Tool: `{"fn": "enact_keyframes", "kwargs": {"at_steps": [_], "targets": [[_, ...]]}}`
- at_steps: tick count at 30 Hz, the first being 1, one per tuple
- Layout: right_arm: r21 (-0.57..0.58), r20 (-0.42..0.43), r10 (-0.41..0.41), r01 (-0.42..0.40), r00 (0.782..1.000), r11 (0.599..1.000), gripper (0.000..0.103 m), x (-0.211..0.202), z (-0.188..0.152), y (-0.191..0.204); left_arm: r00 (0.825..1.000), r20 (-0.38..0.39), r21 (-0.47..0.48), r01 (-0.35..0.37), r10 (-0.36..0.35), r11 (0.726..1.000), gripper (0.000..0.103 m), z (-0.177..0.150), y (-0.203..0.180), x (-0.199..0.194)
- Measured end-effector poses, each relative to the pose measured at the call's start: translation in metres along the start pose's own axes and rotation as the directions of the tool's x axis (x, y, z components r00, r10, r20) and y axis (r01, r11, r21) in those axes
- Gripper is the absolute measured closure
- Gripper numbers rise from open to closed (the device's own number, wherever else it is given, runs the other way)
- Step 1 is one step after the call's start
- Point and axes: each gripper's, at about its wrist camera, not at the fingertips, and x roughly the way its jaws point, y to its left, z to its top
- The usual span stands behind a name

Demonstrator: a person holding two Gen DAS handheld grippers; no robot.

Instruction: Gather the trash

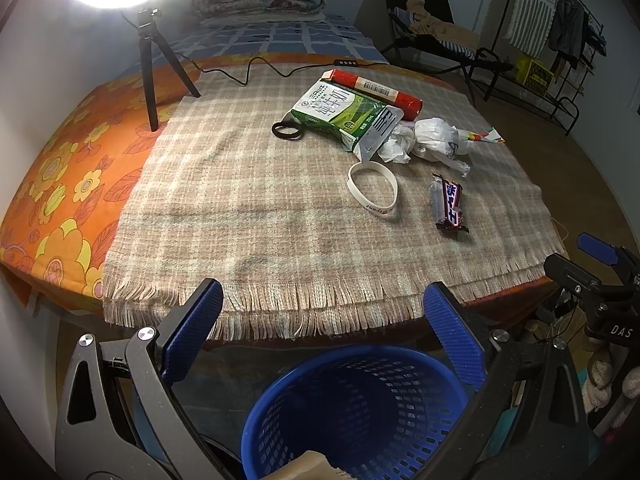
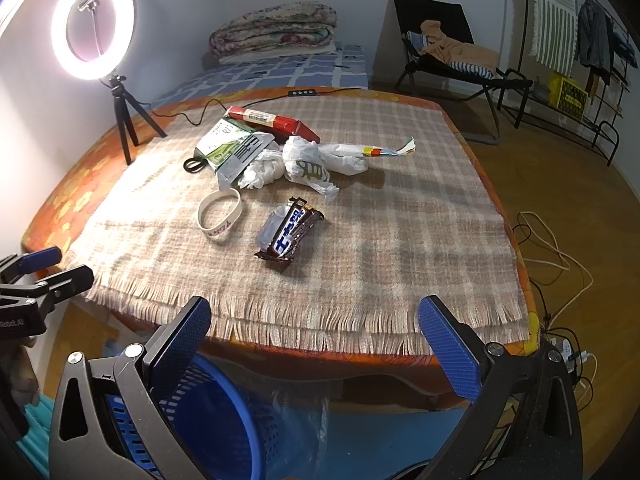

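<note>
Trash (image 2: 280, 160) crumpled, heaped on plaid cloth (image 2: 400, 240) | left gripper (image 1: 324, 336) wide, empty | right gripper (image 2: 316, 344) wide, empty

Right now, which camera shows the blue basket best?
The left wrist view: the blue basket sits between the open fingers, with its whole rim and inside visible. The right wrist view shows only part of its wall, behind that gripper's finger.
</note>
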Motion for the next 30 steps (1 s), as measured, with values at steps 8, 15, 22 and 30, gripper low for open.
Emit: {"fn": "enact_keyframes", "kwargs": {"at_steps": [8, 15, 22, 30], "targets": [[-0.003, -0.006, -0.005, 0.005, 1.0, 1.0, 0.0, 0.0025, -0.0022, 0.0003, 1.0, 0.0, 0.0, -0.001, 0.001, 1.0, 0.001, -0.0004, 0.0009, 0.0004], [-0.006, -0.017, -0.01, 0.01, 1.0, 1.0, 0.0, 0.003, -0.0018, 0.0005, 1.0, -0.001, 0.0, -0.001, 0.001, 1.0, 0.001, -0.0006, 0.0012, 0.0005], [-0.005, -0.027, -0.015, 0.015, 1.0, 1.0, 0.0, 0.0042, -0.0008, 0.0012, 1.0, -0.001, 0.001, -0.001, 0.001, 1.0, 0.001, -0.0002, 0.001, 0.0005], [-0.006, -0.031, -0.015, 0.015, 0.999, 1.0, 0.0, 0.0053, -0.0017, 0.001, 1.0, -0.002, 0.002, -0.002, 0.002, 1.0, 0.001, -0.0001, 0.0012, 0.0008]]}}
